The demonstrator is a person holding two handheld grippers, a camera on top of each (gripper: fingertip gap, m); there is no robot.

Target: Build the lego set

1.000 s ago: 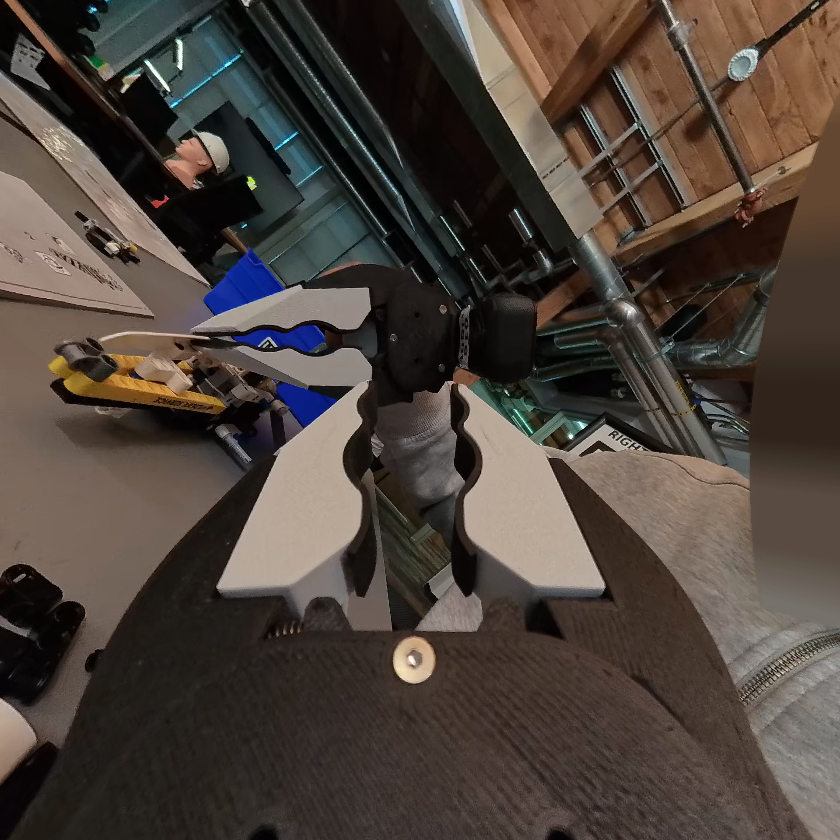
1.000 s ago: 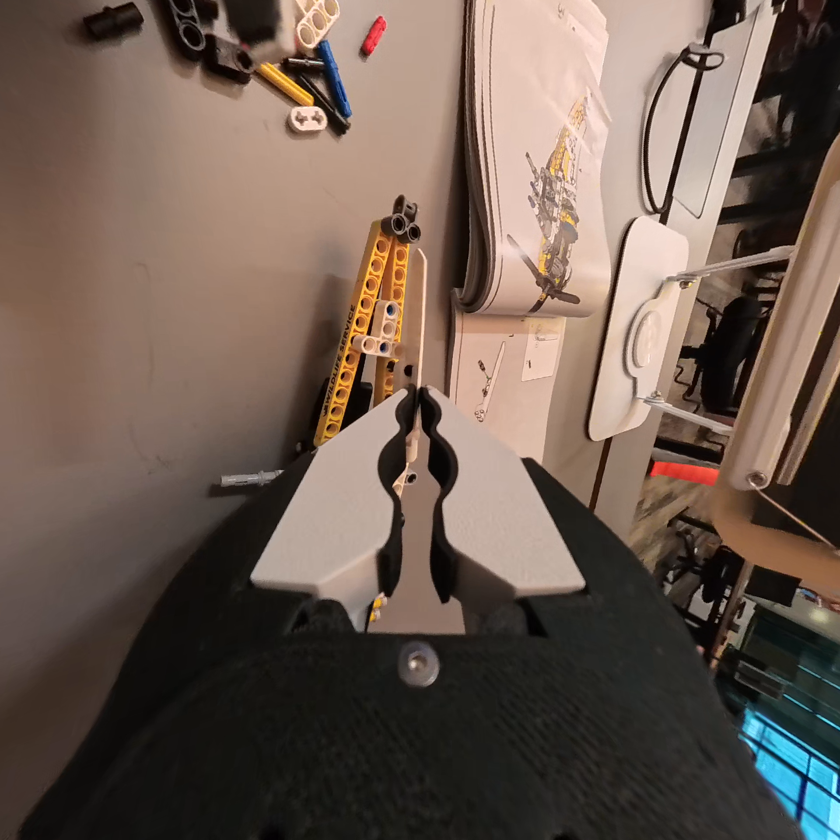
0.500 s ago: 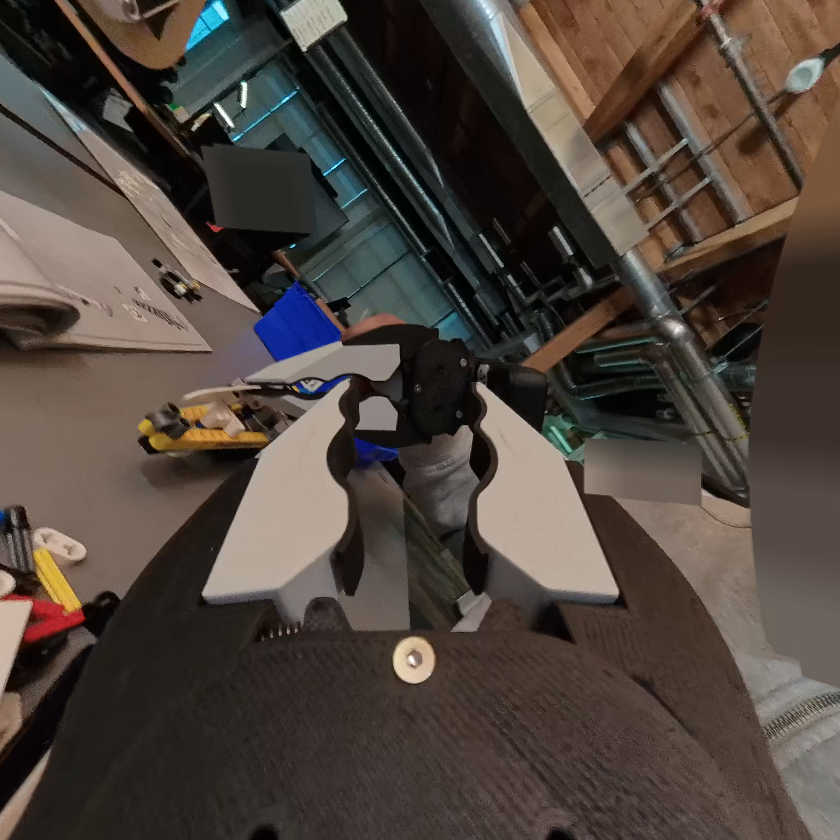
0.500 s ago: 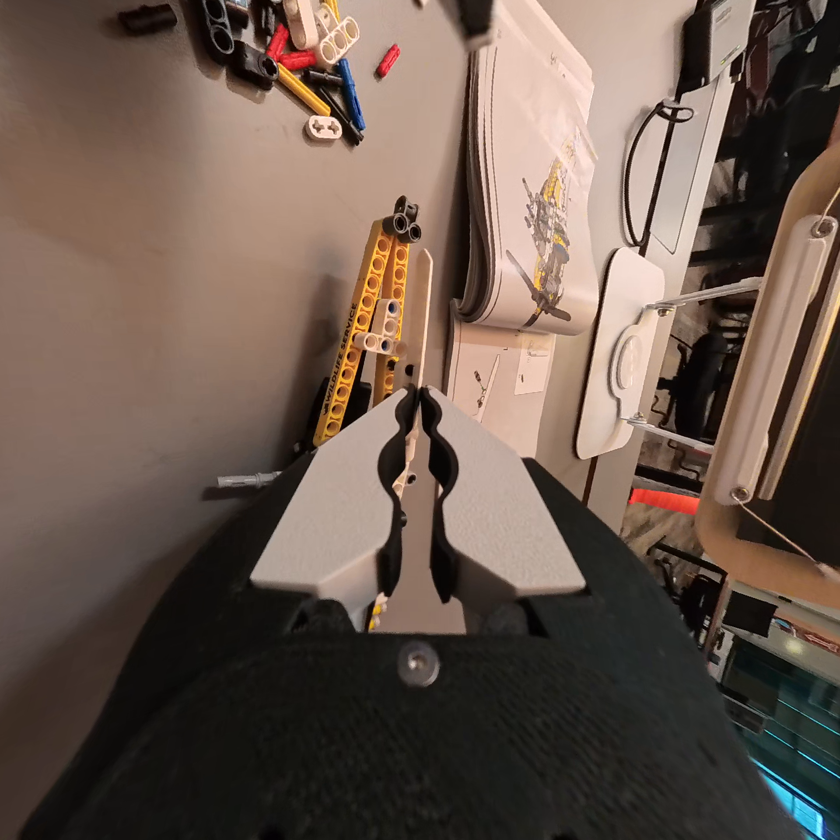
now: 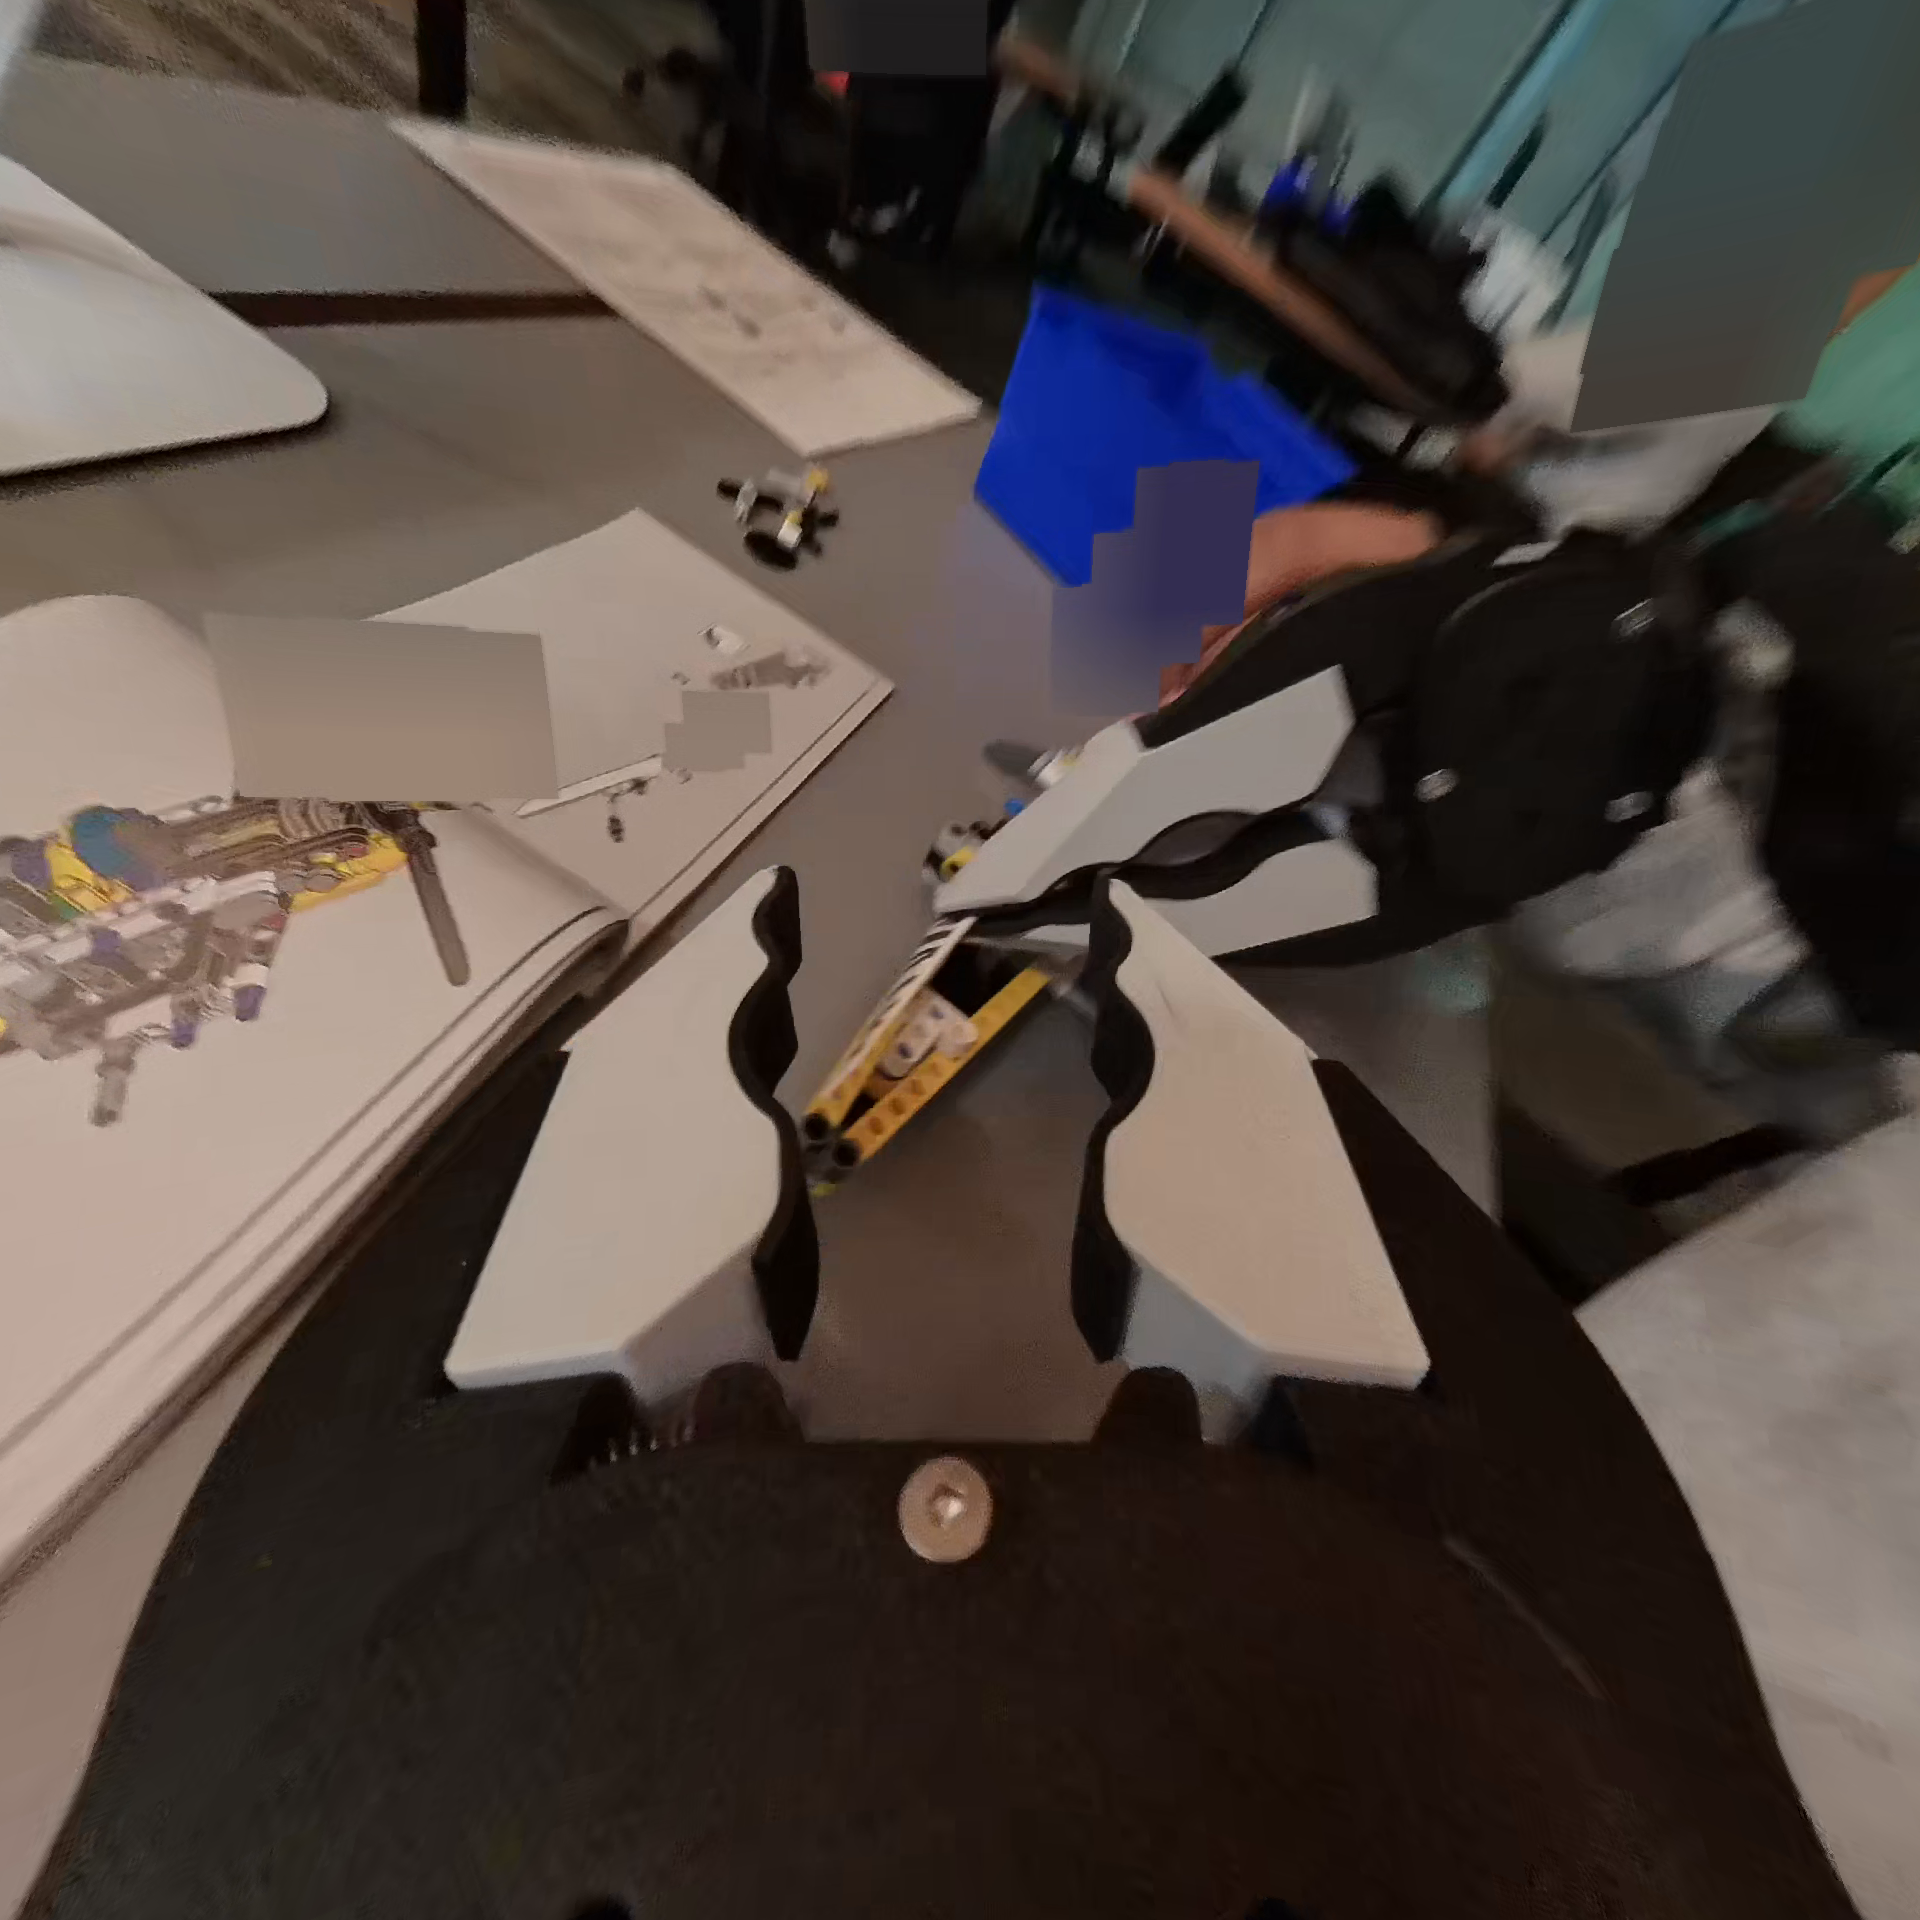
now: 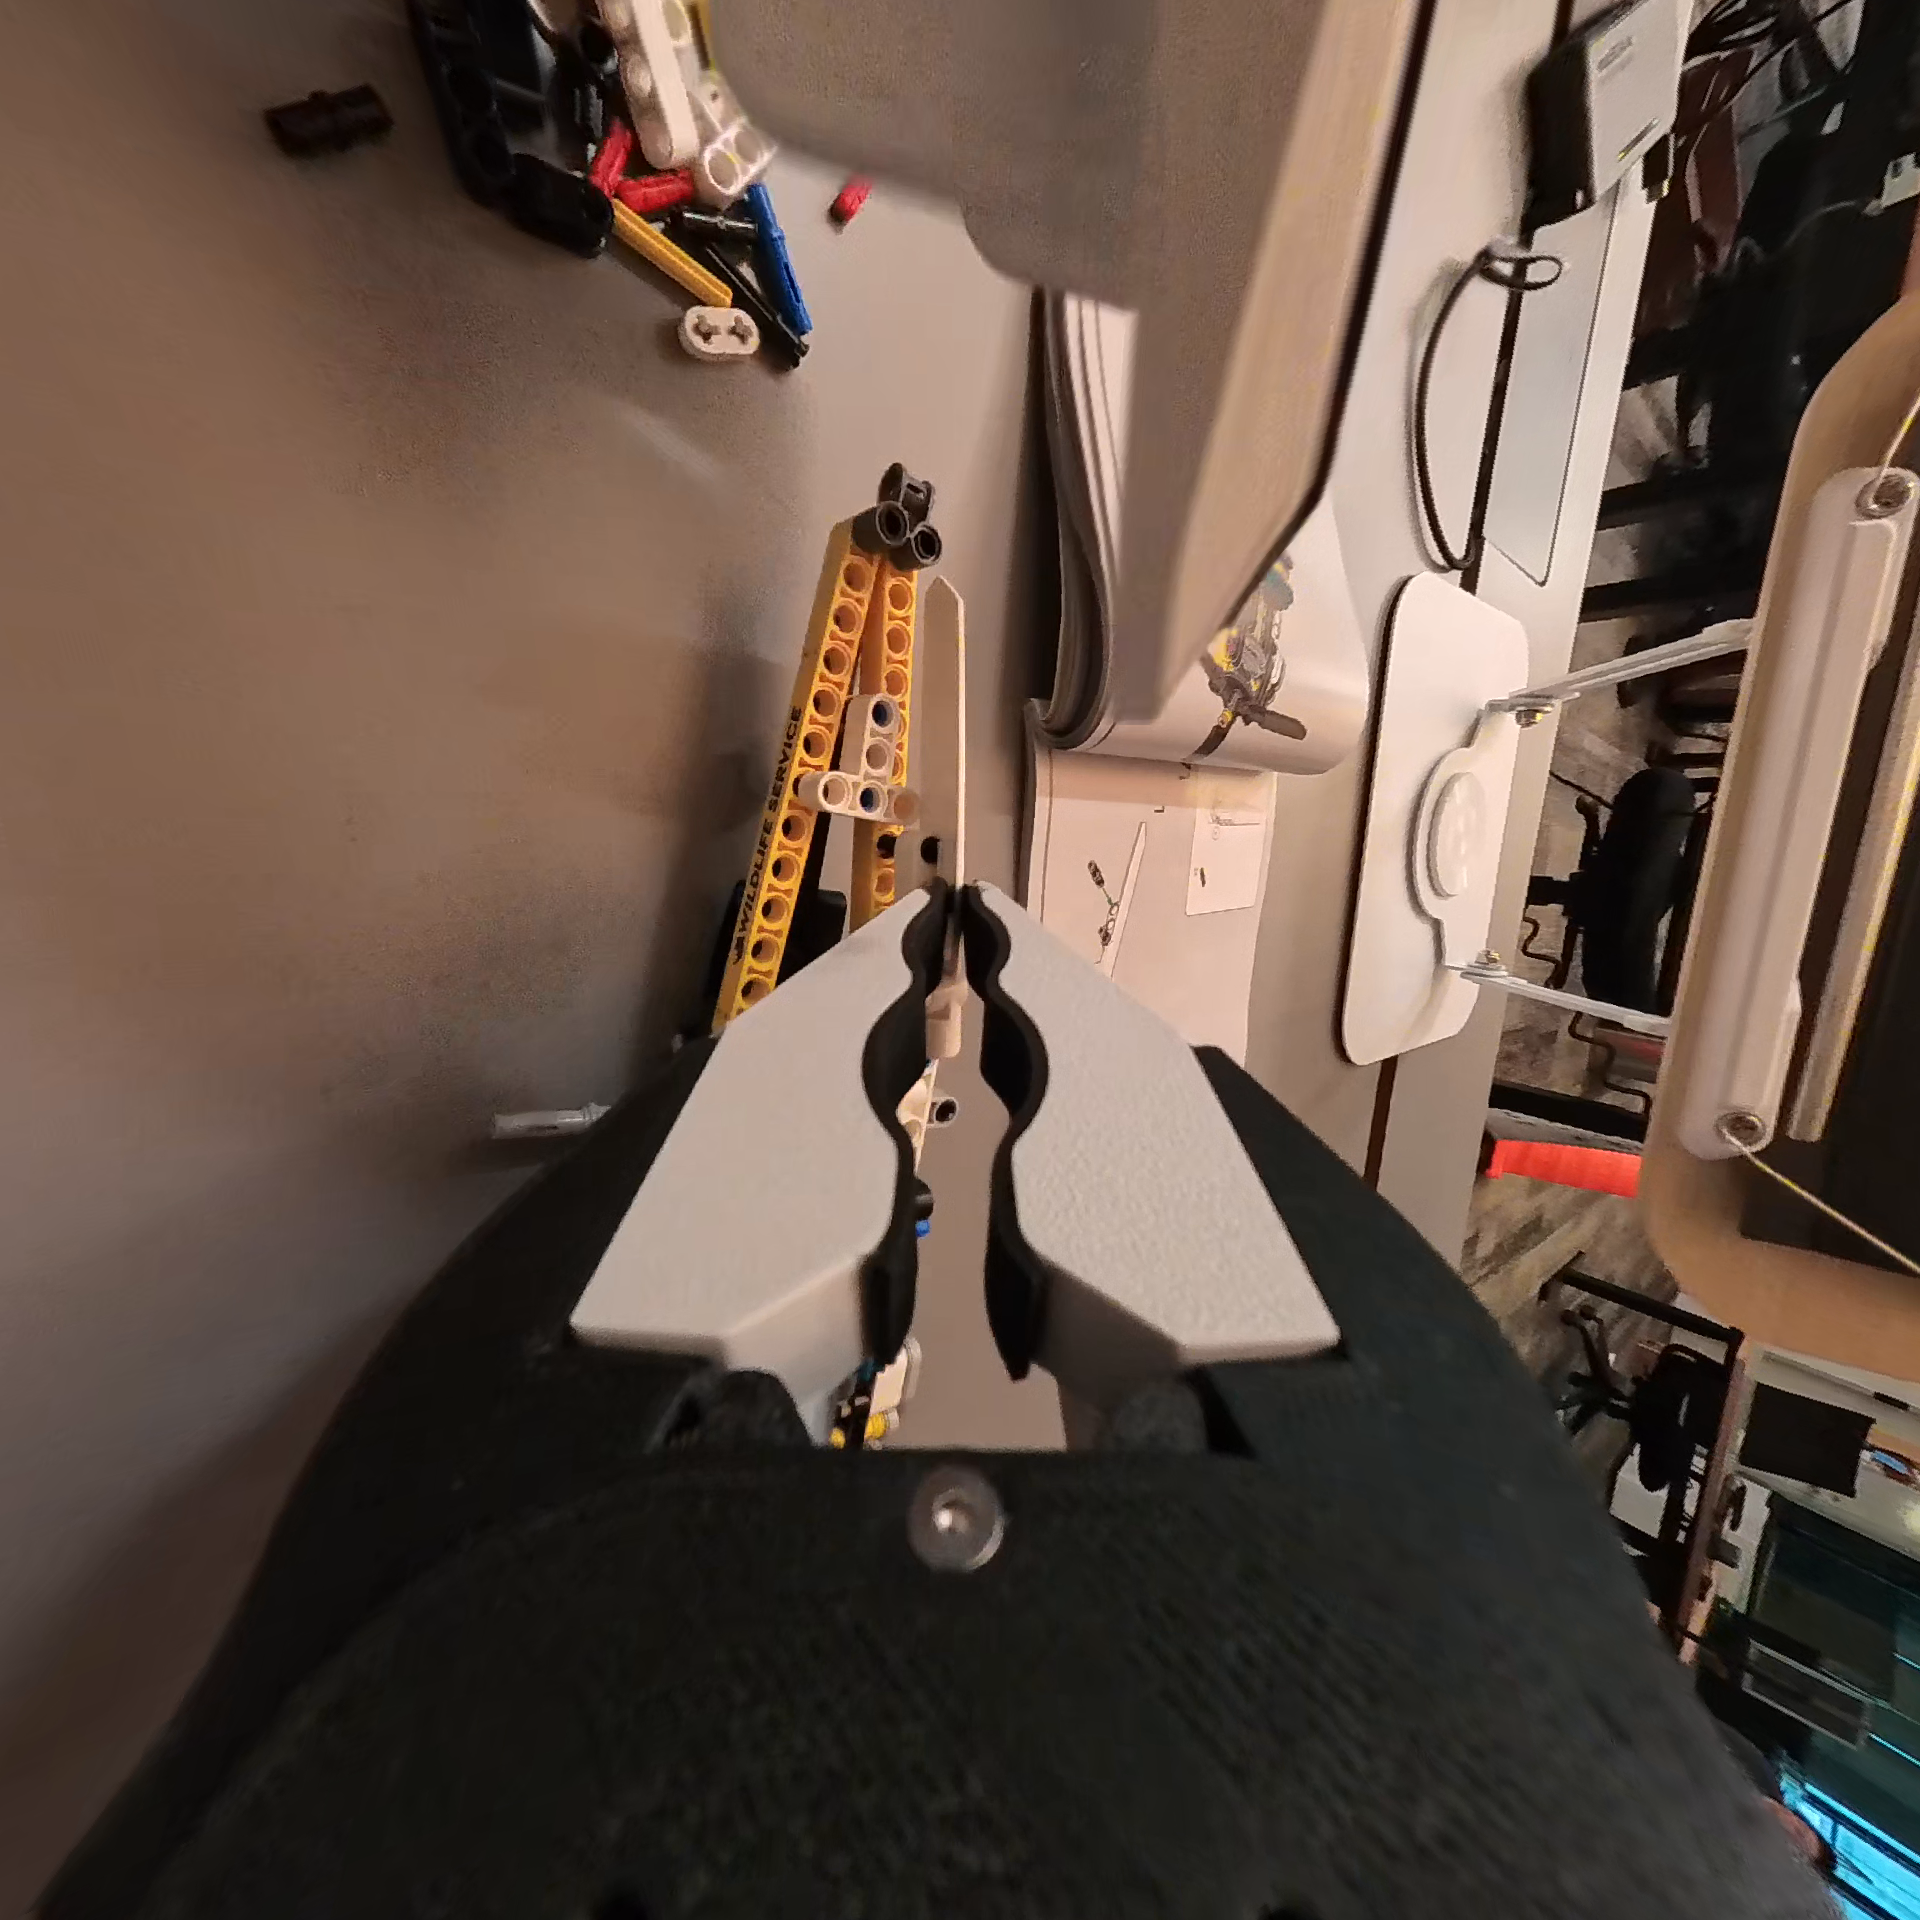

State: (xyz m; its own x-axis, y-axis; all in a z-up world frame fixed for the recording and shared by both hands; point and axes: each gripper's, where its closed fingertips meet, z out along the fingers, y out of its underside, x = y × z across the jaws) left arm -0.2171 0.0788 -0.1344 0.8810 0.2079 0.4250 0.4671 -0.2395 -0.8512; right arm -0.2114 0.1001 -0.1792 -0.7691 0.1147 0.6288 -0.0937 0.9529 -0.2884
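Note:
The lego model (image 6: 831,748) is a pair of long yellow beams with white connectors and a dark grey end piece, lying on the grey table. A long white blade piece (image 6: 948,727) stands along its right side. My right gripper (image 6: 954,896) is shut on the near end of that white blade. In the left wrist view the same model (image 5: 914,1049) lies between my spread fingers, and the right gripper (image 5: 961,909) comes in from the right. My left gripper (image 5: 945,904) is open and empty, just above the model's dark end.
An open instruction booklet (image 5: 343,935) lies left of the model. Loose lego parts (image 6: 665,197) are piled at the far end of the table. A small sub-assembly (image 5: 779,509) and a paper sheet (image 5: 686,281) lie beyond. A blue bin (image 5: 1122,436) stands off the table edge. My right fingertips sit around 5 centimetres from my left ones. From the right gripper's tips to the small sub-assembly (image 5: 779,509) is close to 25 centimetres.
My left gripper has swung down from pointing at the ceiling to pointing at the model, and its jaws have opened wide. The right gripper keeps its hold on the white blade.

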